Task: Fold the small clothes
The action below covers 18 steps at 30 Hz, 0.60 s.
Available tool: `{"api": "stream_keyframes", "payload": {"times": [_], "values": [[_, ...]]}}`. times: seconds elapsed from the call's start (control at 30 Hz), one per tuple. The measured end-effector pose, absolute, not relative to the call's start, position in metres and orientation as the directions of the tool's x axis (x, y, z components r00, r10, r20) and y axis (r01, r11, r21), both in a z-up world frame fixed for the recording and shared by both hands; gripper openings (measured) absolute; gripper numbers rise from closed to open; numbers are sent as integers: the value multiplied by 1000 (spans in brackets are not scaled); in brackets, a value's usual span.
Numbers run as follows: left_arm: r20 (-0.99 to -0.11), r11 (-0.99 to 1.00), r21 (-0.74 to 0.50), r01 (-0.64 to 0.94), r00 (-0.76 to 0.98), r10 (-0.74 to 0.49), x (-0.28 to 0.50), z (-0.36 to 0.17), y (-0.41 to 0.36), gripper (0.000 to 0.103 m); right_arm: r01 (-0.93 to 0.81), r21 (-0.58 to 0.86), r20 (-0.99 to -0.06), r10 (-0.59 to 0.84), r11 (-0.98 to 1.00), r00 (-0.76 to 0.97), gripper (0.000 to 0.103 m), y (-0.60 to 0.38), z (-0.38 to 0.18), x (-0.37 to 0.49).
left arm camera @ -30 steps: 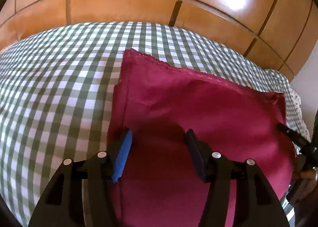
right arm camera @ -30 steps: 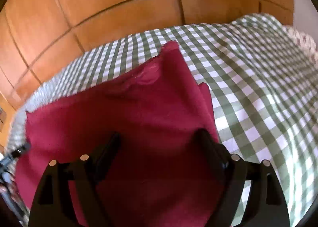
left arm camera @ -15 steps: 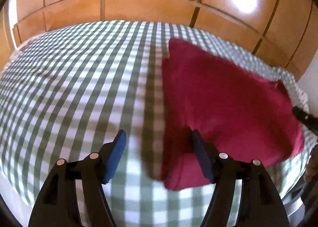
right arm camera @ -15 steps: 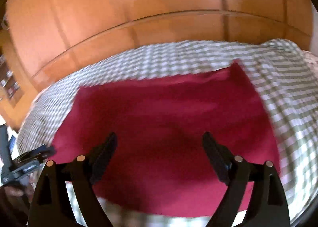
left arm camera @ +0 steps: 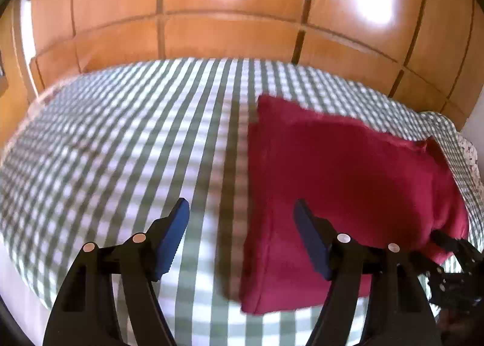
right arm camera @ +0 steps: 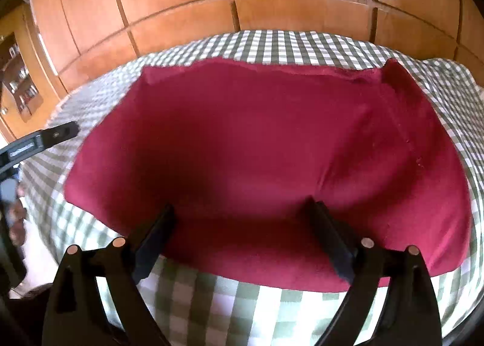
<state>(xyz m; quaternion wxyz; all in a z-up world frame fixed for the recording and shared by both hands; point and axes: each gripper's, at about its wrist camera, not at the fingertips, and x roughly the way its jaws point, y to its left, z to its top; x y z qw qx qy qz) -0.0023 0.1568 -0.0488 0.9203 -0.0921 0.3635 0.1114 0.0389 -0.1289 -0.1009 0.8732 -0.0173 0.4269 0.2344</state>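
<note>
**Both grippers off the cloth, a fold laid down**

A bed covered in a green-and-white checked bedspread (left arm camera: pixel 127 146) fills both views, with a wall of wooden wardrobe doors (right arm camera: pixel 181 13) behind it. On the bedspread lies the one task item — a dark red garment (right arm camera: pixel 257 146), spread flat as a broad, roughly rectangular shape. It sits toward the right half of the bed in the left wrist view and fills the centre of the right wrist view. A seam or folded edge runs down its right part, and a small flap stands at the far right corner.

The left gripper (left arm camera: pixel 242 219) hangs over bare checks just beside the garment's left edge; its jaws have just been opening and stand wide, nothing between them. The right gripper (right arm camera: pixel 242 219) hovers above the garment's near edge, its jaws also just opened to a wide gap, with cloth showing beyond them but not pinched.

As I read it, one fold has been released and both tools are clear of the cloth, so the step in hand is the pause between folds. The piece looks large for a finished bundle. The next move likely calls for choosing two corners on one side — near left and far left, say — closing on single edges without dragging the layer beneath, and carrying them across evenly.
</note>
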Motion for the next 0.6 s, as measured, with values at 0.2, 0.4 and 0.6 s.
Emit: {"api": "stream_keyframes", "payload": {"times": [0.2, 0.4, 0.6], "values": [[-669, 970, -17, -242, 724, 169, 22, -36, 146, 76, -330, 213, -719, 376, 920, 584, 92, -167, -75, 57], [-667, 977, 4, -214, 727, 162, 37, -37, 138, 76, -251, 210, -712, 324, 945, 623, 92, -189, -65, 90], [-665, 980, 16, -200, 730, 159, 51, -39, 135, 76, -232, 148, -718, 266, 961, 643, 91, -195, -62, 128]]}}
